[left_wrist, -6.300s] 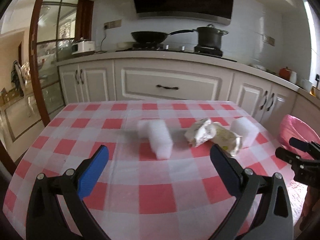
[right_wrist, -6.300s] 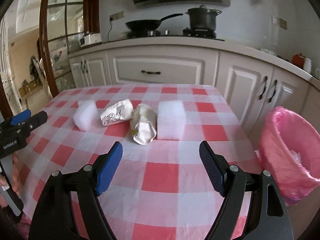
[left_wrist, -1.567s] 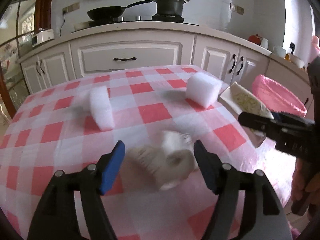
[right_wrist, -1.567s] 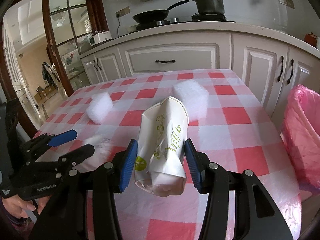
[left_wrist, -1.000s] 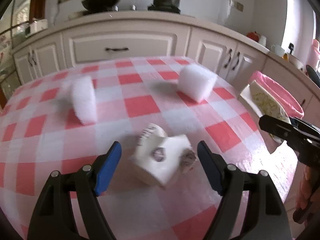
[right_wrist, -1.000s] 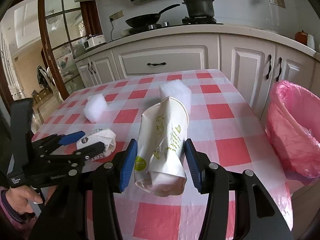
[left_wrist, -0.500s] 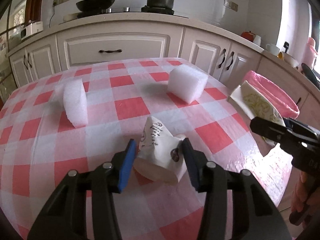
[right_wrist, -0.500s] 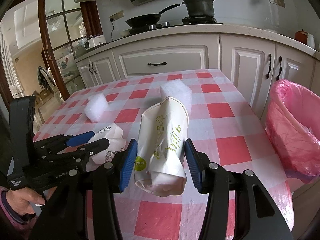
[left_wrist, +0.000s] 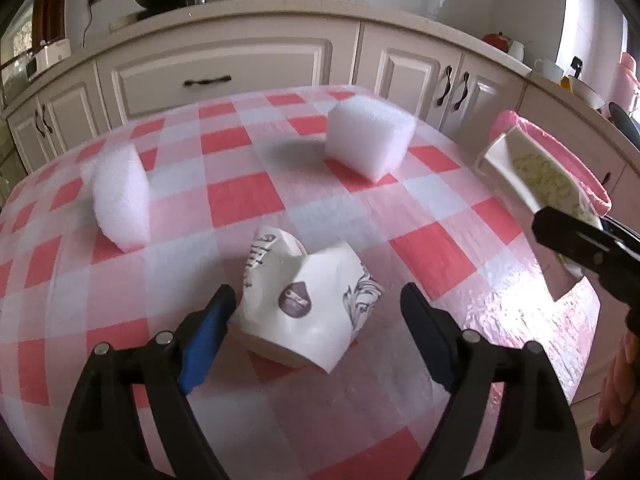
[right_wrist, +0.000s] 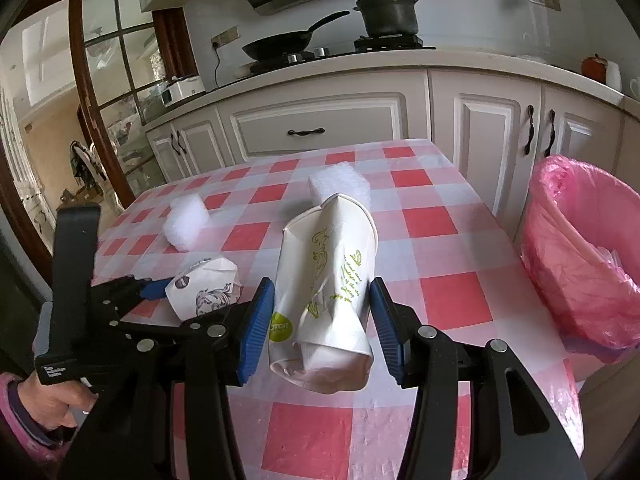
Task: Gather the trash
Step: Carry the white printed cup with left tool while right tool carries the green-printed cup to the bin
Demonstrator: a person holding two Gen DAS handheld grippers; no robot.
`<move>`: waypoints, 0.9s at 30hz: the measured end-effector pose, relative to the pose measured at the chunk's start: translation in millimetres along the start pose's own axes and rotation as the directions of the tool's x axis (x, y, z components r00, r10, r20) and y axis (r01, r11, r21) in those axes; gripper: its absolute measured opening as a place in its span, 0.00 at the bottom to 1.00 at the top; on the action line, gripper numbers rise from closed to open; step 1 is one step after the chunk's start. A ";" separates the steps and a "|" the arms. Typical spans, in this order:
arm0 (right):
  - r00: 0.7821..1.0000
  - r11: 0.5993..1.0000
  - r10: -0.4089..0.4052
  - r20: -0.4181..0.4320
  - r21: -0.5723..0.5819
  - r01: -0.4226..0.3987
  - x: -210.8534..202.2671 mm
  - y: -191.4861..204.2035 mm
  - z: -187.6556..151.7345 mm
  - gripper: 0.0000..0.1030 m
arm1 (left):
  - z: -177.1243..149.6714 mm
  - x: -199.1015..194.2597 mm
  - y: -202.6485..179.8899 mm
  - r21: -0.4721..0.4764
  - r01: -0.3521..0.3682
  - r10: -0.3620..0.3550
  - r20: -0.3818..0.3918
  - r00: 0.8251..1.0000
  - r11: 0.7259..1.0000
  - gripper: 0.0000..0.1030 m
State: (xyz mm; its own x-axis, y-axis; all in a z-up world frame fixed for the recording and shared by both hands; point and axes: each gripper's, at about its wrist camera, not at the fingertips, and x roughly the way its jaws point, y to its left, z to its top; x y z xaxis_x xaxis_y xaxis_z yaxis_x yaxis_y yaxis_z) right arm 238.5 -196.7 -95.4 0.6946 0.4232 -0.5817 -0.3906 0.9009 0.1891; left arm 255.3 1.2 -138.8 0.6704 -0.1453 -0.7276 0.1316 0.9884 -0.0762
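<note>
Left gripper (left_wrist: 316,312) opening, jaws wide around crumpled cup (left_wrist: 304,300) lying loose on table (left_wrist: 432,256). Right gripper (right_wrist: 322,316) clamped on green-print cup (right_wrist: 326,292), lifted beside pink bin (right_wrist: 588,248).

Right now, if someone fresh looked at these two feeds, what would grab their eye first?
First the crushed white paper cup with green print, clamped in the right gripper above the red-checked table. Next the crumpled printed cup lying on the cloth between the left gripper, whose jaws are opening. Then the pink-lined bin just off the table's right edge.
</note>
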 end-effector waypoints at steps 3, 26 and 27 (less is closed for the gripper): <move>1.000 1.000 0.000 -0.002 0.003 0.000 1.0 -1.2 -0.4 0.46 | 0.7 0.1 1.8 -0.019 0.003 -0.003 0.010 1.000 1.000 0.68; 0.998 0.998 0.007 0.067 -0.062 -0.002 -16.9 23.7 3.4 0.46 | -15.4 -88.7 -10.3 -0.027 -0.136 0.136 0.370 0.919 0.990 0.67; 0.997 0.998 0.005 0.075 -0.064 -0.001 -19.5 24.1 4.6 0.46 | -15.2 -91.0 -9.2 -0.031 -0.135 0.137 0.379 0.915 0.990 0.67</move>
State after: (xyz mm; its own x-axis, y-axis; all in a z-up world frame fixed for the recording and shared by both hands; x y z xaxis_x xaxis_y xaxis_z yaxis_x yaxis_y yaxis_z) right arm 218.3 -182.8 -75.9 0.7358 0.4342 -0.5197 -0.4287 0.8927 0.1389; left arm 182.0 6.1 -82.2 0.9081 -0.0145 -0.4184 0.0166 0.9999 0.0016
